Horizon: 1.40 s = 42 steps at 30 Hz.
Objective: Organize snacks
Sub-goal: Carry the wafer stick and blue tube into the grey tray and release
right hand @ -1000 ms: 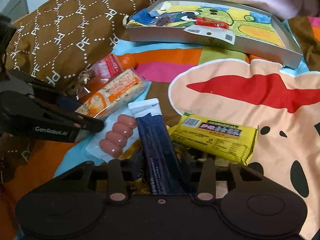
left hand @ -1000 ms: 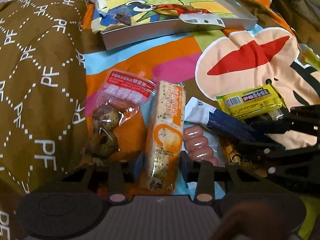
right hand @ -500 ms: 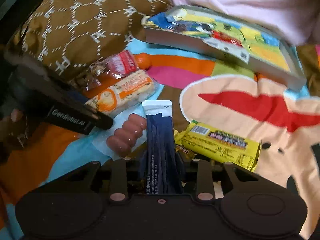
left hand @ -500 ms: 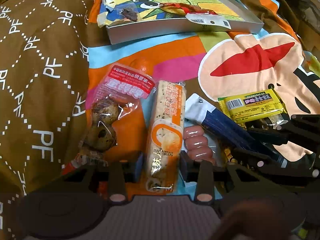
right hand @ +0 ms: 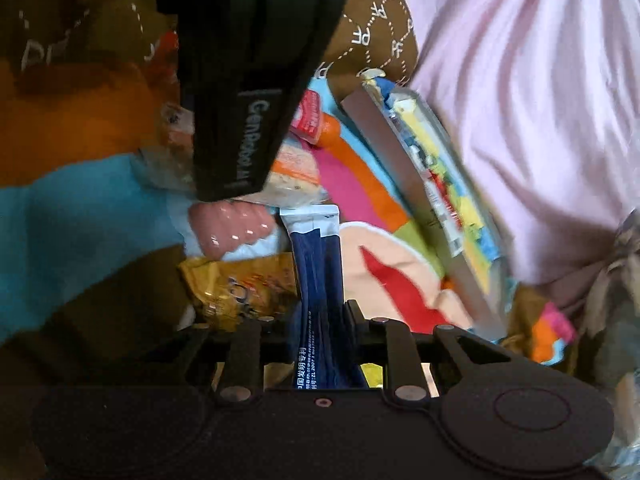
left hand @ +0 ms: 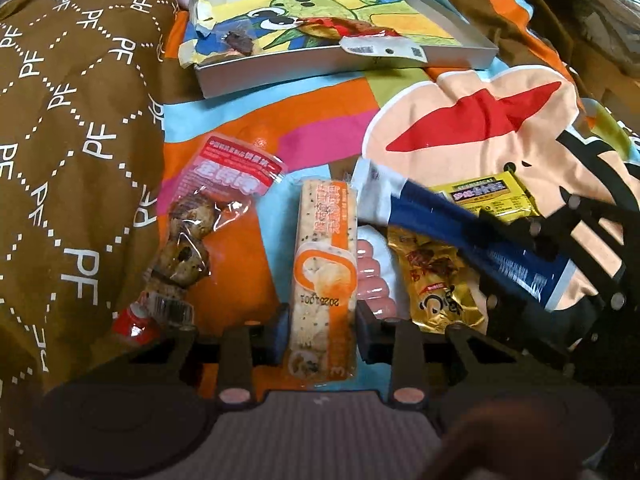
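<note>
Brown PF-print pillow (left hand: 72, 128) left of fingers; cartoon-print blanket (left hand: 472, 128) beneath; pink sheet (right hand: 520, 100) beyond.

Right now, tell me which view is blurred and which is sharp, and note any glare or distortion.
Right wrist view: motion-smeared, the tray and pink fabric streaked; only the navy sachet held in the right gripper stays fairly crisp. Left wrist view: sharp, print legible on the cracker pack; glare on the egg pack film; fisheye bends the tray edges.

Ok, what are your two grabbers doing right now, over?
Left gripper around cracker pack, jaws not clearly clamped. Right gripper shut on blue stick pack, lifted. Gold pouch and sausages crowd close.
</note>
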Available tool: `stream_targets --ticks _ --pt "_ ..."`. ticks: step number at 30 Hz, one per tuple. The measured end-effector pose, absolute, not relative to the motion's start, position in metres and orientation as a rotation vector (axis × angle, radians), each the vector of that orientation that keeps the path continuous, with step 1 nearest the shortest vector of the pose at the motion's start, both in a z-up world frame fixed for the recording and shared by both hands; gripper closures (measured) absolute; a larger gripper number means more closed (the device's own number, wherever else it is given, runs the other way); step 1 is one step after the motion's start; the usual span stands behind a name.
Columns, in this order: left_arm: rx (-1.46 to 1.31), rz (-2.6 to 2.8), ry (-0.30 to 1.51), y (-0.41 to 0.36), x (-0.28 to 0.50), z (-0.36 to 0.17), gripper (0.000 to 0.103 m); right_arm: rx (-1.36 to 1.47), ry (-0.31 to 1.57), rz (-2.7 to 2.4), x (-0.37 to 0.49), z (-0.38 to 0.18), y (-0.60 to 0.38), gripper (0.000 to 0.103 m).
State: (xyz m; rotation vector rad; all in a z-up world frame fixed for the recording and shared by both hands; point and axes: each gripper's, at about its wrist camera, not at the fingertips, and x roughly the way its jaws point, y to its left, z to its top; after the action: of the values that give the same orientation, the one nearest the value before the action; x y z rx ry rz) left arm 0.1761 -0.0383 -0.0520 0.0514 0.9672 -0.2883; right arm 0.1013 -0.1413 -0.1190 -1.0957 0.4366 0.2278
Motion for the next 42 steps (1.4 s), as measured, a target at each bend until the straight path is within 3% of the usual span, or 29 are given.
stream_targets --ticks 19,33,42 --pt "-0.004 -0.201 0.661 -0.038 0.158 -0.009 0.068 -1.122 0.158 0.009 0.104 -0.088 -0.157 0.080" --pt "-0.157 -0.122 0.446 -0.041 0.267 0.043 0.068 -0.949 0.009 -0.181 0.204 -0.046 -0.171 0.079" --pt "-0.189 -0.125 0.454 -0.035 0.330 0.026 0.068 -0.922 0.010 -0.186 0.268 -0.043 -0.170 0.079"
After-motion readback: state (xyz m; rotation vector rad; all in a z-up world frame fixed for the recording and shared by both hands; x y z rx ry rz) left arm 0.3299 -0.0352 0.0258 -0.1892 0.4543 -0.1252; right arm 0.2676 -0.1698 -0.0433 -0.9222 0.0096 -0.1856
